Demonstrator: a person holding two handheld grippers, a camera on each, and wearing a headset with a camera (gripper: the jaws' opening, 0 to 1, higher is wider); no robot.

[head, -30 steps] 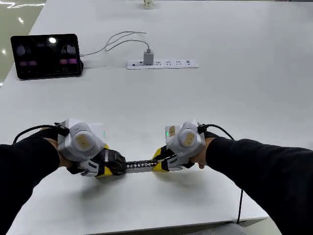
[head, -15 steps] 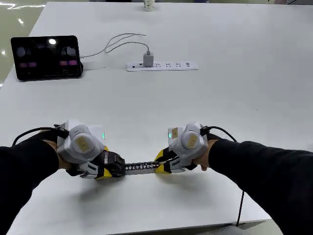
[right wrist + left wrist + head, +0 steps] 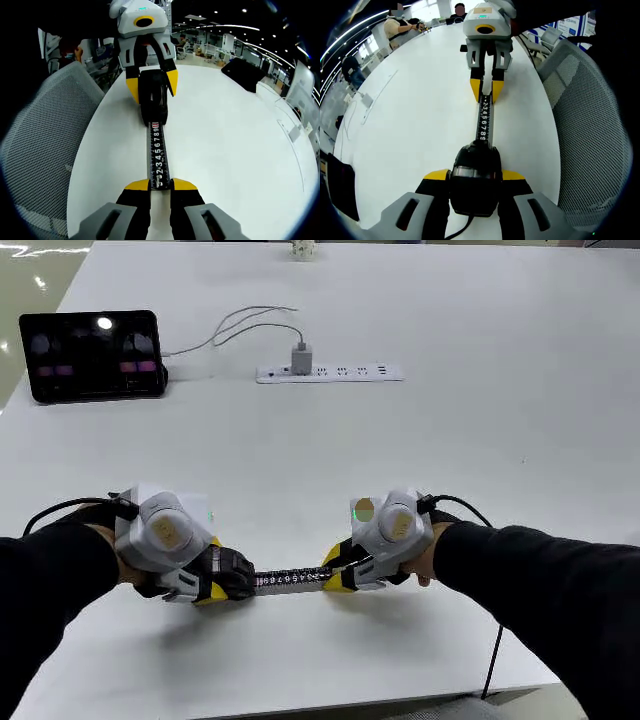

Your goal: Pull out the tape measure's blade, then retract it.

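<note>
Right tool [image 3: 338, 580] drew blade [image 3: 290, 578] longer (power strip [image 3: 330, 371] far).

Matt black plastic: tape measure case [image 3: 476, 172] between left gripper [image 3: 222, 580] jaws. Ahead of it, blade [image 3: 157, 150] dark, semi-gloss, printed. Right gripper [image 3: 160, 186] smooth grey plastic, yellow tips. Beneath, table [image 3: 450, 440] white, smooth, faint sheen.
</note>
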